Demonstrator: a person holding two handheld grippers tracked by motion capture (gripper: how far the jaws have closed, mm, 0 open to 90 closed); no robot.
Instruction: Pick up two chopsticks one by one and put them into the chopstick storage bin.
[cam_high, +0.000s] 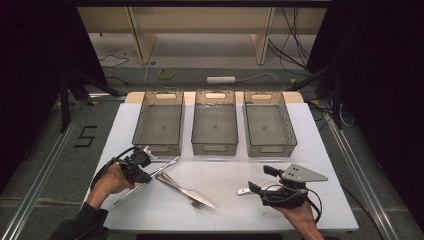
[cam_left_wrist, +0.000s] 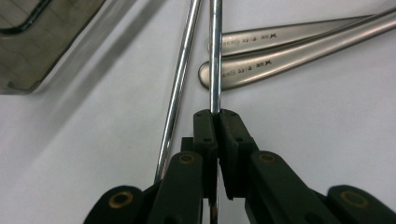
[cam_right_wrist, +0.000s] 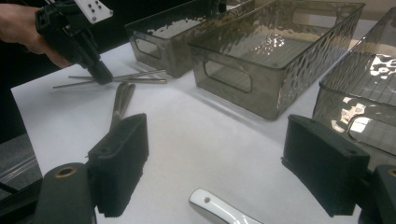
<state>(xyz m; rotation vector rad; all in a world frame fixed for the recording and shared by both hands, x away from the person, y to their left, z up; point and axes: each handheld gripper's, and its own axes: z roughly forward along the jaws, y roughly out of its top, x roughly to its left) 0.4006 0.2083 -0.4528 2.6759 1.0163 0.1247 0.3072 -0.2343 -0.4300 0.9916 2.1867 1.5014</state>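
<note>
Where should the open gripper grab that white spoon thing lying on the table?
Grab the white ceramic spoon by its flat handle, probably best coming straight down from above. It lies flat on the white table, and the handle end points up between the wide-open black jaws of the right gripper. The handle is narrow, so the jaws should close across its two long edges.

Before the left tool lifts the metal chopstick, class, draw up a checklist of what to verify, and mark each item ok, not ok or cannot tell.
1. Left tool shut on one chopstick: ok.
2. Second chopstick outside the jaws: ok, it lies beside them.
3. Held chopstick free of the fork and knife handles: cannot tell, it crosses in front of them.
4. Left tray empty: ok.
5. Right tool out of the way: ok, open over the white handle.
</note>
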